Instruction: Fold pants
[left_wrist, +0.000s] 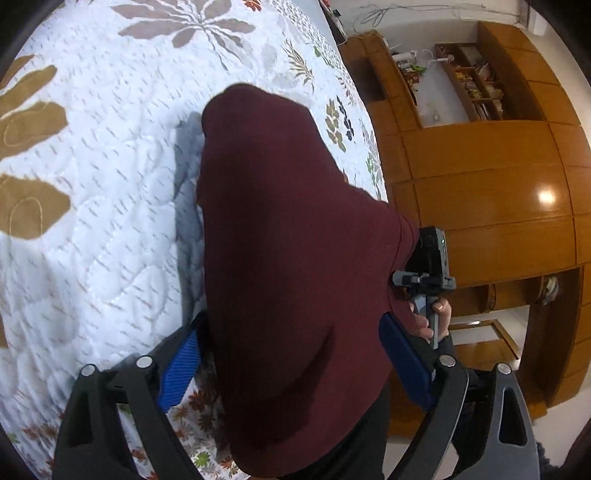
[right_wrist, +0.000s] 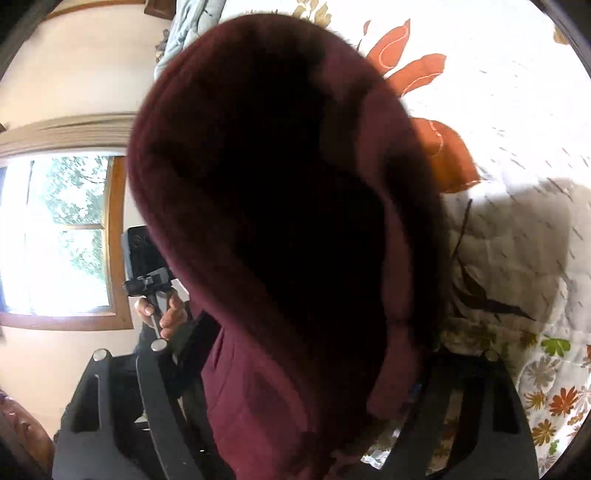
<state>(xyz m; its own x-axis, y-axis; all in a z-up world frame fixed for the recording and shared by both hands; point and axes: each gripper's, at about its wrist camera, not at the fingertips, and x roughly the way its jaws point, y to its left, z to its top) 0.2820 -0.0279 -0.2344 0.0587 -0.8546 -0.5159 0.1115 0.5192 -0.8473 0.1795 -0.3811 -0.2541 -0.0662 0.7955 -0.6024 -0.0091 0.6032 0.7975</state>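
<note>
The maroon pants (left_wrist: 291, 251) hang between my two grippers above a white floral quilt (left_wrist: 103, 206). My left gripper (left_wrist: 291, 362) stands with its blue pads (left_wrist: 181, 365) wide apart, with the cloth draped between them. In the right wrist view the pants (right_wrist: 280, 221) fill the middle and cover my right gripper (right_wrist: 306, 387), whose fingertips are hidden under the cloth. The other gripper and the hand that holds it show at the pants' edge in each view (left_wrist: 432, 280) (right_wrist: 151, 280).
The quilted bed runs to its edge on the right (left_wrist: 369, 147). A wooden wardrobe and shelves (left_wrist: 487, 177) stand beyond it. A window (right_wrist: 62, 236) and a pale wall are to the left in the right wrist view.
</note>
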